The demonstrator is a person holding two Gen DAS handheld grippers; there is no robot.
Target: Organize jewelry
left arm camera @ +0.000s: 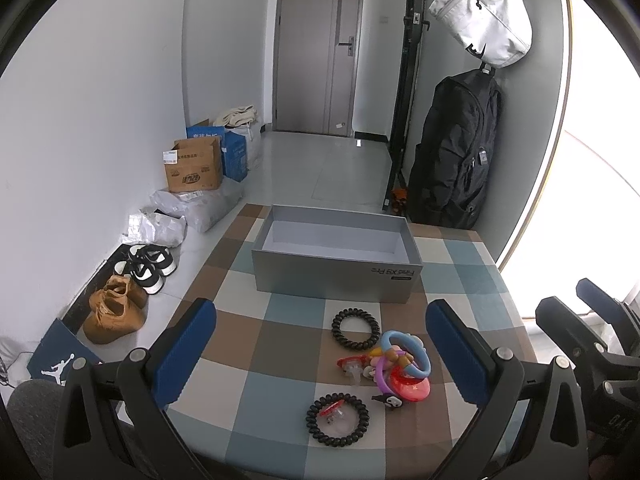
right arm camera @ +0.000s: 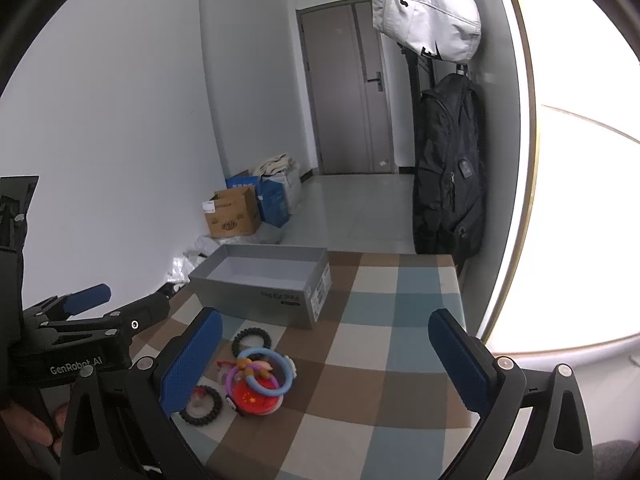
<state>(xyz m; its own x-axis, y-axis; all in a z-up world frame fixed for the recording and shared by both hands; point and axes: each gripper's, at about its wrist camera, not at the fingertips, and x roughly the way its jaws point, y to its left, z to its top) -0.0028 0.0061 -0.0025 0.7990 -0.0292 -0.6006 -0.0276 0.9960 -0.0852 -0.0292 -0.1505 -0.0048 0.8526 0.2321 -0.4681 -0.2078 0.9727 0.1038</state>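
An empty grey box (left arm camera: 336, 276) stands on the checkered tablecloth (left arm camera: 280, 344); it also shows in the right wrist view (right arm camera: 260, 304). In front of it lie two black coil hair ties (left arm camera: 356, 329) (left arm camera: 337, 419), a pile of coloured rings and clips (left arm camera: 400, 364) and a red disc (left arm camera: 412, 388). The pile also shows in the right wrist view (right arm camera: 260, 380). My left gripper (left arm camera: 320, 352) is open and empty above the items. My right gripper (right arm camera: 324, 364) is open and empty, to the right of the pile.
Shoes (left arm camera: 120, 308) and cardboard boxes (left arm camera: 194, 166) lie on the floor to the left. A black backpack (left arm camera: 460, 152) and a white bag (left arm camera: 484, 12) hang at the right. A grey door (left arm camera: 316, 48) is at the back.
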